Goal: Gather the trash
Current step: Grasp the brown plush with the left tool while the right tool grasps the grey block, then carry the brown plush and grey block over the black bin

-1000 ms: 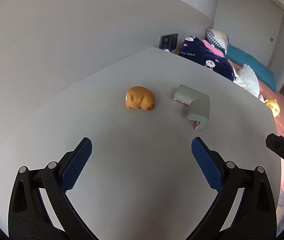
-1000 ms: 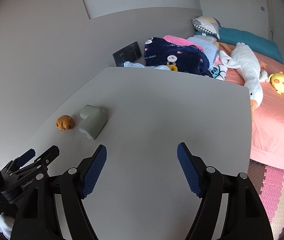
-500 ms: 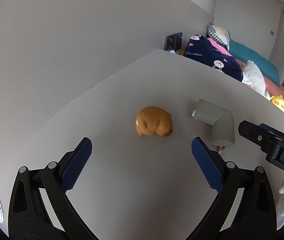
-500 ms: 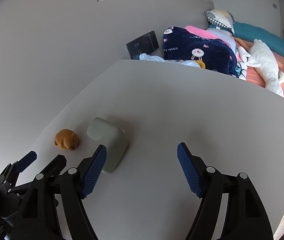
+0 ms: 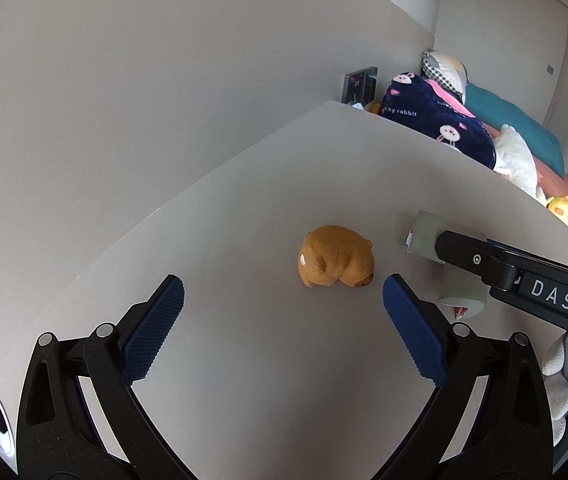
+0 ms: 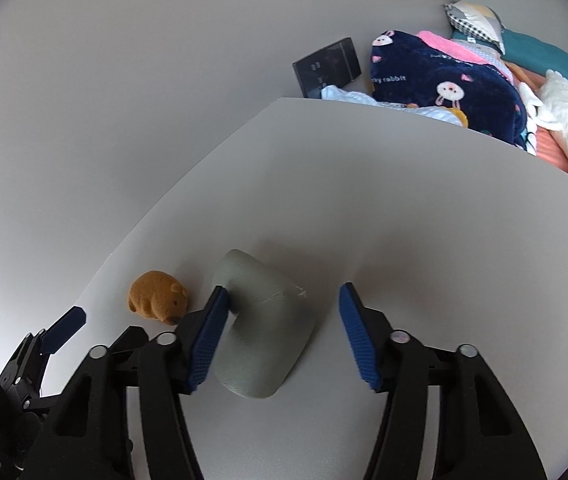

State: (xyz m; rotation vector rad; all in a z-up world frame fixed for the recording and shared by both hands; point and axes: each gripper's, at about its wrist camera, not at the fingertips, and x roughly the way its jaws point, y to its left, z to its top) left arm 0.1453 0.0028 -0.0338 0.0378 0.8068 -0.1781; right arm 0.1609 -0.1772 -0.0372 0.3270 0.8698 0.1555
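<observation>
In the left wrist view, an orange plush hamster (image 5: 336,258) lay at frame centre on the white table (image 5: 243,380), a bent grey foam tube (image 5: 450,264) at right. The left gripper (image 5: 281,320) was spread wide below the hamster, empty.

In the right wrist view, the tube (image 6: 263,336) sat low centre between the right gripper's (image 6: 284,312) spread fingers, the left pad (image 6: 209,332) beside its elbow.
</observation>
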